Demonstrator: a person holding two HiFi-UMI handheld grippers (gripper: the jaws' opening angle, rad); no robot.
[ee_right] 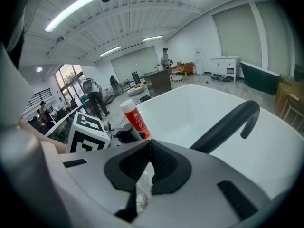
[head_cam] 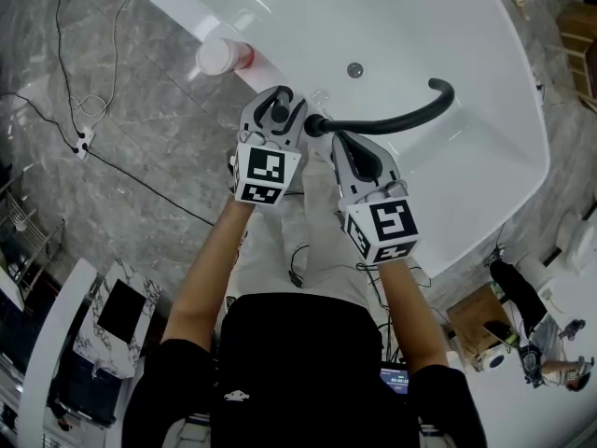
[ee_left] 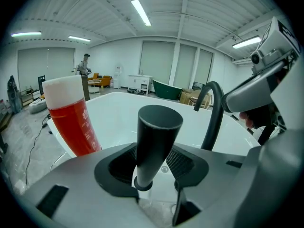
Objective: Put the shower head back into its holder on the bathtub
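Standing upright in its holder point(ee_left: 142, 184) on the bathtub point(head_cam: 448, 45) rim, the shower head point(ee_left: 156, 132) seemed seated, with the left gripper point(head_cam: 278, 104) parted wide around it and the right gripper point(ee_right: 148, 148) closed empty, leaving only withdrawal.

The tapered black shower head point(ee_left: 158, 137) stands upright at the white bathtub's point(head_cam: 448, 35) rim.
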